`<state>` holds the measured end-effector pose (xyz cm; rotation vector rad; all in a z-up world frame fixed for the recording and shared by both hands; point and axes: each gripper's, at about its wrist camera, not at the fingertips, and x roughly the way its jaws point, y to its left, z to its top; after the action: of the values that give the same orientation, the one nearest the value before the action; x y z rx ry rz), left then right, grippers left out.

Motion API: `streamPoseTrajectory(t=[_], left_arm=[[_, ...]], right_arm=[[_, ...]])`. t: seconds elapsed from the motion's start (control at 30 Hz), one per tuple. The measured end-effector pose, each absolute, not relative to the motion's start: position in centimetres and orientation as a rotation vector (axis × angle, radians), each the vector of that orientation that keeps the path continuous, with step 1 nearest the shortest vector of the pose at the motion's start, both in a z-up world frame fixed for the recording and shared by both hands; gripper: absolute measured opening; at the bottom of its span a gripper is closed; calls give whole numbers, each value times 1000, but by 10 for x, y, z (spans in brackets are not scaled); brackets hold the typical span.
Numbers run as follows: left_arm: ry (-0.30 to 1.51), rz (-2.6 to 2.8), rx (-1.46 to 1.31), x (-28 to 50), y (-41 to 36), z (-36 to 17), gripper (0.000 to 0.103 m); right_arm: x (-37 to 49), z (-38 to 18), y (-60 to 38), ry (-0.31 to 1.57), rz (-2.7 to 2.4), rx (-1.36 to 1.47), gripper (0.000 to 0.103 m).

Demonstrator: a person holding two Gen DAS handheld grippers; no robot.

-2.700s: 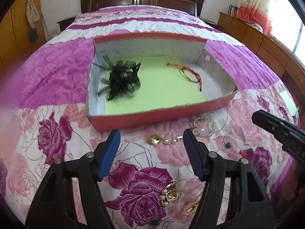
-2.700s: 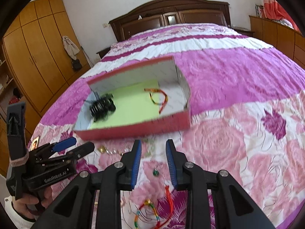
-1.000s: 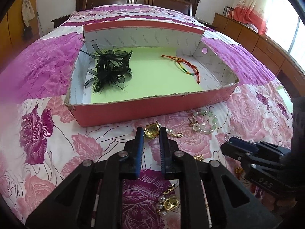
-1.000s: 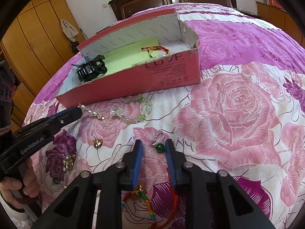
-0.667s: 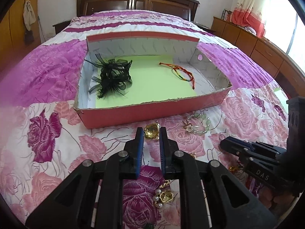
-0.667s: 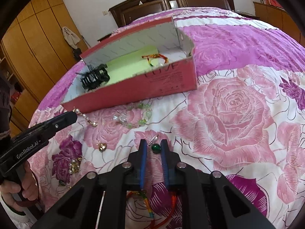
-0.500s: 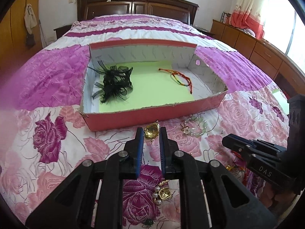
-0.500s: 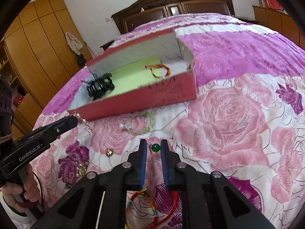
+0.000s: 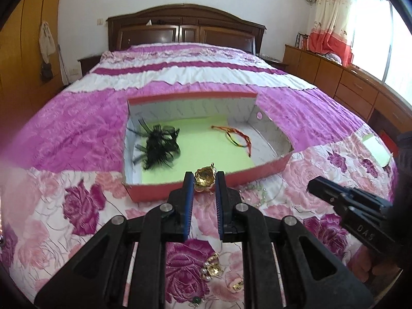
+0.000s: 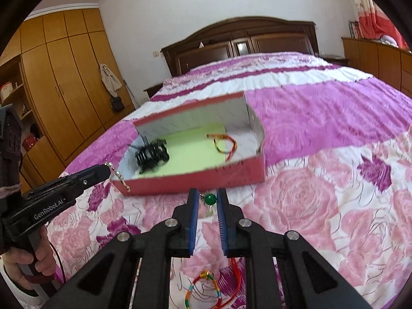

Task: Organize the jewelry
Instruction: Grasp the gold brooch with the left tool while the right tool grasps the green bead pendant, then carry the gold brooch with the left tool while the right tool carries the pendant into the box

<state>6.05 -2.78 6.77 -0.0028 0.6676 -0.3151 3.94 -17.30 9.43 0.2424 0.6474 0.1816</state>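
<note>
A shallow red box with a green floor lies on the bed; it also shows in the right wrist view. Inside lie a black feather hairpiece and a red multicoloured cord bracelet. My left gripper is shut on a gold earring with pearls, held above the box's near wall; its pearl chain dangles. My right gripper is shut on a green bead earring, held above the bedspread in front of the box.
Loose jewelry lies on the floral bedspread: a gold pearl earring, a pale bead bracelet, a rainbow cord bracelet with red cord. A wooden headboard, a wardrobe at left and low cabinets at right surround the bed.
Both grippers closed on their pieces and lifted. The left raised the gold earring off the bedspread to the box's near wall; the right raised the green bead earring.
</note>
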Motion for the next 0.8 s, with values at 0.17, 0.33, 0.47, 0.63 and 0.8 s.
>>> streamPoseTrajectory(t=[0.17, 0.33, 0.47, 0.63, 0.8], left_arm=[[629, -287, 18, 68, -29, 73, 8], [593, -260, 27, 81, -29, 79, 8], [573, -251, 23, 94, -28, 83, 8], [582, -252, 4, 111, -30, 78, 8], [617, -259, 7, 131, -37, 62, 8]], right_arm=[[48, 107, -169, 604, 187, 217, 16], [59, 120, -165, 559, 188, 185, 16], [74, 126, -164, 545, 189, 165, 16], [98, 125, -166, 539, 181, 148, 16], [122, 115, -169, 566, 164, 137, 16]])
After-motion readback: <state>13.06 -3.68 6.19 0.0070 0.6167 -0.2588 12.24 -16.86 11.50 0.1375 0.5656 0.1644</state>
